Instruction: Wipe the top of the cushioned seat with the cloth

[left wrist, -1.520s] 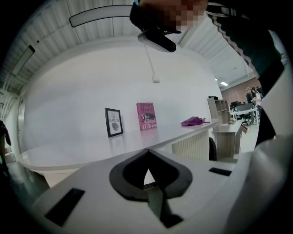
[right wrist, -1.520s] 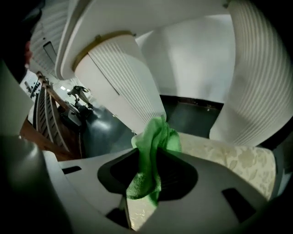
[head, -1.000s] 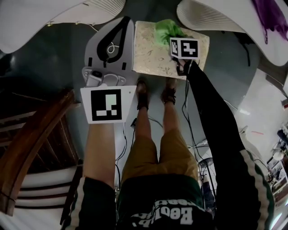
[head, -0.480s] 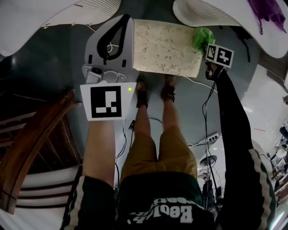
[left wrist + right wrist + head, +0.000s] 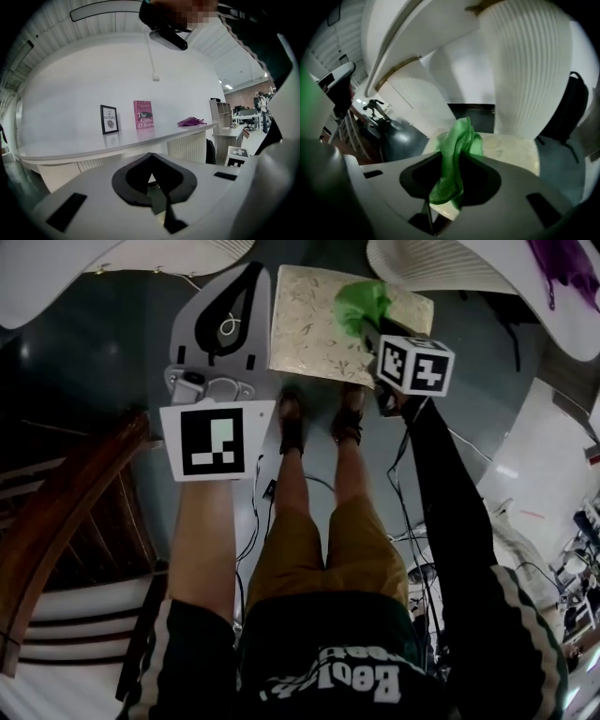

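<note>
Two jaws of the right gripper (image 5: 451, 161) are clamped on a bunched green cloth (image 5: 459, 136), whose loose end hangs past the tips, likely so fabric rather than plastic meets the cushioned seat (image 5: 305, 329). Cloth sits over the seat's far right part. Left gripper (image 5: 151, 161): jaws together on nothing, held beside the seat's left edge, probably parked clear of the wiping path.
</note>
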A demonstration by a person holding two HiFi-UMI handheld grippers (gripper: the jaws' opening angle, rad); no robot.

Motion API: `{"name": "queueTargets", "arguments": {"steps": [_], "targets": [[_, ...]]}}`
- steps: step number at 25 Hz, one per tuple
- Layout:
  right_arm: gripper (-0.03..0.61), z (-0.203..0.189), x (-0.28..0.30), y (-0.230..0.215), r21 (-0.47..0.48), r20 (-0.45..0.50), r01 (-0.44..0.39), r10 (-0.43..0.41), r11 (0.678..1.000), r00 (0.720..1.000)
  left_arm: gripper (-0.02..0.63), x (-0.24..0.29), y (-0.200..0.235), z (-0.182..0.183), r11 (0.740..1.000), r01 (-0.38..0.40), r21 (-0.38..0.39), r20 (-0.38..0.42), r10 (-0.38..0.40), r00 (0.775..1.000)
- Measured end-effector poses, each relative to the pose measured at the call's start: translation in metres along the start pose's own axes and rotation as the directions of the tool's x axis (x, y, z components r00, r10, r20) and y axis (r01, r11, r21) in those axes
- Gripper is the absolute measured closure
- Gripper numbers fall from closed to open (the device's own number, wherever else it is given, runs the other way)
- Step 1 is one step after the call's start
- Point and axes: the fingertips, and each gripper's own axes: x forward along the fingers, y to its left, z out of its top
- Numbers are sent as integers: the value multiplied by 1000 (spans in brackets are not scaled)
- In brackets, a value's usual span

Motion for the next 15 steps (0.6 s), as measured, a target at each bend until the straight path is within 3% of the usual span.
{"name": "queueTargets", "arguments": {"steps": [3,5,9,12,15], "targets": [[454,-9,31,82,-30,-22,-139,139,990,990,598,-14,8,-6,1000,-24,-4,-12,24,1000],[454,-14,56,117,-33,-60,-175,173,984,983,598,-24,15,-11,999,-37,-4,-22,37,999],[456,-47,107,127,-16,-207,-100,94,995,974,598,-42,25,-26,997,-73,-18,-43,72,996],[459,-55,113,122,-65,-219,-71,55,995,974,598,-50,28,-34,995,-94,-37,-57,92,994],[459,-54,112,125,-71,-221,-89,71,994,973,598,-51,28,-39,994,-99,-43,-61,96,993]]}}
